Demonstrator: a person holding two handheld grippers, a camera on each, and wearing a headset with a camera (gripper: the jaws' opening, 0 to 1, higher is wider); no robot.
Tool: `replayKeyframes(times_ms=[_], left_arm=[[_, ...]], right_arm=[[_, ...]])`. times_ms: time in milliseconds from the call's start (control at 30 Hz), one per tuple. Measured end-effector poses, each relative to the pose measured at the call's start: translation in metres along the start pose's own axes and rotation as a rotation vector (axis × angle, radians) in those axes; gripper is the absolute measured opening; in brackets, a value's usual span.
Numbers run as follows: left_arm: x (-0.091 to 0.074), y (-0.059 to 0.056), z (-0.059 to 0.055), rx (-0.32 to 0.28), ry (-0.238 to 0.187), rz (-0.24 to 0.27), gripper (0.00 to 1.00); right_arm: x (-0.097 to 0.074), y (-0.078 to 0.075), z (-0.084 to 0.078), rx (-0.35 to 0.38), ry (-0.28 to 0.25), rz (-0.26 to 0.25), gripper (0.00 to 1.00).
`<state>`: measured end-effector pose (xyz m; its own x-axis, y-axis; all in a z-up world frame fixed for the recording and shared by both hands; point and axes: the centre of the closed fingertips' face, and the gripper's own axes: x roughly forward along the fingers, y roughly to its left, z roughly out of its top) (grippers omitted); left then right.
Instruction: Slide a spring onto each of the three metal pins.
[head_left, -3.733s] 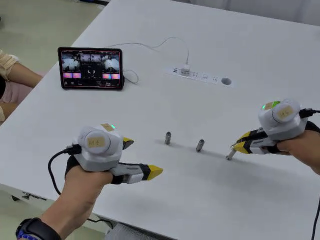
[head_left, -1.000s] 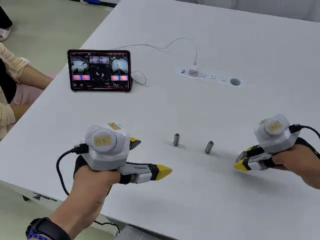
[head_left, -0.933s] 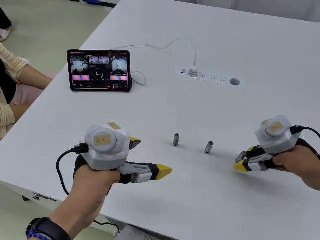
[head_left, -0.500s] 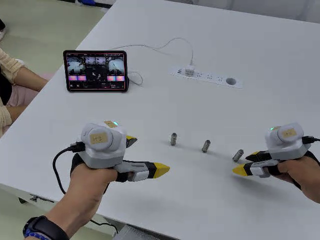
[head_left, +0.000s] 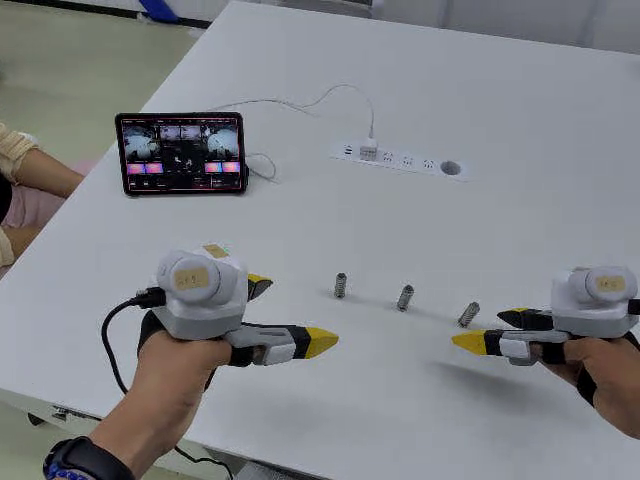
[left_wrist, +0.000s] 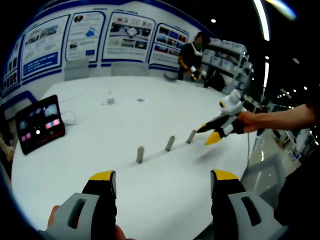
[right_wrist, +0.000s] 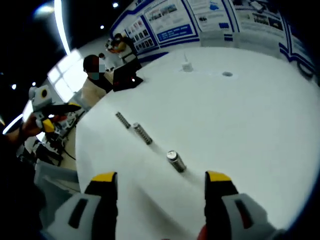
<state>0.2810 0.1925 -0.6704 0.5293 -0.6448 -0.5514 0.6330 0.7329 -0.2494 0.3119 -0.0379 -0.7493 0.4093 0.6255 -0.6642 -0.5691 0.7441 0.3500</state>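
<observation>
Three short metal pins stand in a row on the white table (head_left: 520, 120): left pin (head_left: 340, 285), middle pin (head_left: 405, 297), right pin (head_left: 468, 314). Each looks ribbed, as if a spring coil is around it. My left gripper (head_left: 290, 313) is open and empty, well left of the row. In its own view (left_wrist: 163, 176) the pins (left_wrist: 170, 143) stand ahead. My right gripper (head_left: 488, 330) is open and empty, just right of the right pin and apart from it. The right gripper view (right_wrist: 161, 177) has the nearest pin (right_wrist: 176, 161) just beyond the fingertips.
A tablet (head_left: 181, 152) stands at the back left with a white cable running to a power strip (head_left: 398, 160) at the back centre. A person's arm (head_left: 30, 170) rests at the table's left edge. The table edge runs close below my left hand.
My right gripper, earlier shut at the right pin, has opened and drawn back to the right, leaving the pin standing. The left gripper has stayed put. The head camera shifted.
</observation>
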Motion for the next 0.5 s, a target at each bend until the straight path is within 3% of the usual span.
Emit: replayKeyframes(times_ms=[233,500], left_arm=[[0.002,-0.002,0.004,-0.014,-0.009,-0.016,0.84],[0.003,-0.005,0.011,-0.013,-0.031,-0.042,0.83]], right_arm=[[-0.008,0.009,-0.004,0.002,-0.031,-0.011,0.75],[-0.021,0.019,0.001,-0.007,-0.077,-0.025,0.78]])
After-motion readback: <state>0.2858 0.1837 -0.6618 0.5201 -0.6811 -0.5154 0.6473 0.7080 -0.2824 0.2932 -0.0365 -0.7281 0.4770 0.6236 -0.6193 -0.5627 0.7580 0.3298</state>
